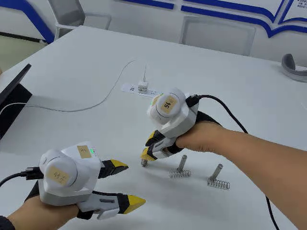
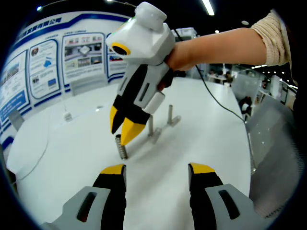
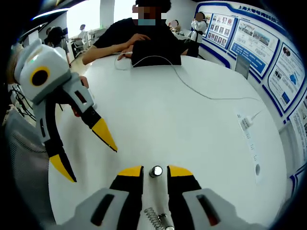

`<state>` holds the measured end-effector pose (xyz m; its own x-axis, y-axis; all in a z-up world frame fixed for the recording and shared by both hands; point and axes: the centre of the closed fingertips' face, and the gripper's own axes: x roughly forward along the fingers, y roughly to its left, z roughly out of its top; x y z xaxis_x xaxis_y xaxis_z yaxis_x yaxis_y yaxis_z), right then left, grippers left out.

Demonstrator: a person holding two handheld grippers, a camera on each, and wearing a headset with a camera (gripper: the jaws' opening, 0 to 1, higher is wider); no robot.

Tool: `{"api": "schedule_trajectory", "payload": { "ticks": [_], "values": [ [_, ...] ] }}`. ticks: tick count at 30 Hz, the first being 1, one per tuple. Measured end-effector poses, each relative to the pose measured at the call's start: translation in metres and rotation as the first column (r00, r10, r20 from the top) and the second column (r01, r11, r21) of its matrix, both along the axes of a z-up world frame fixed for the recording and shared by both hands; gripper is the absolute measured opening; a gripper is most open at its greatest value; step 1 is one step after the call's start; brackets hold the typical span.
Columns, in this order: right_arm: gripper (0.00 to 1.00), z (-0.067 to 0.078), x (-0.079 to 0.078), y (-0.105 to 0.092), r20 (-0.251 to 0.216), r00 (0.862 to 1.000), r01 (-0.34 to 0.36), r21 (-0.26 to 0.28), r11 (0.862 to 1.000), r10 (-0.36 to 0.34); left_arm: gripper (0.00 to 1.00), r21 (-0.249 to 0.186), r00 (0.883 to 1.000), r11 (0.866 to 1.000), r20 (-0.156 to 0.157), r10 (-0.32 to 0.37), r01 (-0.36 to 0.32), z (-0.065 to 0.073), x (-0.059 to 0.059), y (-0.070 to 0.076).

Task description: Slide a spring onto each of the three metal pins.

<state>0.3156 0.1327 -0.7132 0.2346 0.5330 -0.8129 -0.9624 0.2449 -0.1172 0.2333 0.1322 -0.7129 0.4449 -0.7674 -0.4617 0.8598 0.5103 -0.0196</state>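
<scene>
Starting nearest the person, the left claw (image 1: 127, 184) hangs wide open with nothing in it, on the near side of the standing spring (image 2: 123, 149). That spring is the thing to watch. It stands straight up on the tabletop (image 1: 72, 86), so its long way runs up and down. It sits right under the tips of the right claw (image 2: 121, 135), which points down at it from above. The right claw is much the nearer of the two.

Its jaws are almost together, one on each side of a small round metal top (image 3: 156, 171). I cannot tell if they really pinch it or just sit beside it. I think the next push has to go straight down along the spring.

Off to the right of the standing spring are a second pin (image 1: 182, 163) and a third pin (image 1: 217, 171), each upright with a lying spring (image 1: 180, 174) at its foot. I cannot tell if those go around the pins. The pin inside the standing spring is hard to make out too. Far beyond the standing spring lies a white plug (image 1: 143, 86).
</scene>
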Motion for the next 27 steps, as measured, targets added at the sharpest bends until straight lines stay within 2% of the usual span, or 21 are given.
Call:
{"api": "schedule_trajectory", "payload": {
  "ticks": [14,27],
  "values": [
    [0.26,0.011,-0.008,-0.015,0.015,0.999,0.031,0.051,0.998,-0.032,0.53,0.004,1.0,1.0,0.007,-0.012,0.012,0.003,0.002,-0.004],
    [0.32,0.025,-0.022,-0.023,0.025,0.998,0.058,0.134,0.989,-0.062,0.52,0.007,1.0,1.0,0.008,-0.025,0.025,0.005,0.002,-0.009]
  ]
}}
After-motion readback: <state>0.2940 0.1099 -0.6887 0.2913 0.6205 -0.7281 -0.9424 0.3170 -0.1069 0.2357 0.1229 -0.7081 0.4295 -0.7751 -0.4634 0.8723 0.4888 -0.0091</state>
